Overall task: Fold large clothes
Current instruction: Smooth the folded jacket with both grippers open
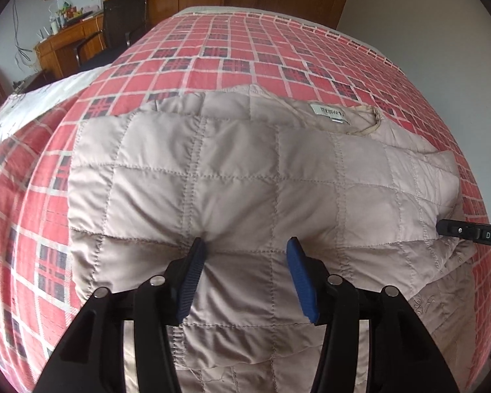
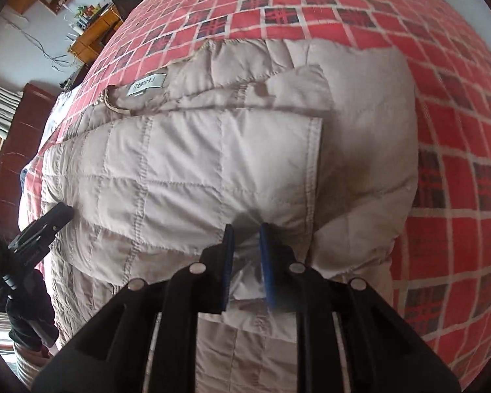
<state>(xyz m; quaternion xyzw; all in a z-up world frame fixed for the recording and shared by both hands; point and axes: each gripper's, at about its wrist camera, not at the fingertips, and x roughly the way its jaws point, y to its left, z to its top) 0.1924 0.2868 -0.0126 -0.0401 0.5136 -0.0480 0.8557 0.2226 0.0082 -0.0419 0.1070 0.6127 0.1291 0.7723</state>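
A beige quilted jacket [image 1: 245,180] lies partly folded on the red checked bed [image 1: 212,49]. The left gripper [image 1: 245,249] stands wide apart above it. The right gripper [image 2: 247,234] pinches a fold of the jacket.

The near hem of the pale beige quilted jacket [image 1: 239,177] is cut off by the lower edge of both wrist views and partly covered by the black gripper frames. The lettering on the small white neck label [image 1: 331,113] is too small to be read. The red plaid bedspread [image 1: 232,55] beneath the jacket is hidden. Of the right gripper [image 1: 442,227], only a black tip is seen at the left view's edge. Items on the wooden bench [image 1: 65,41] are blurred.
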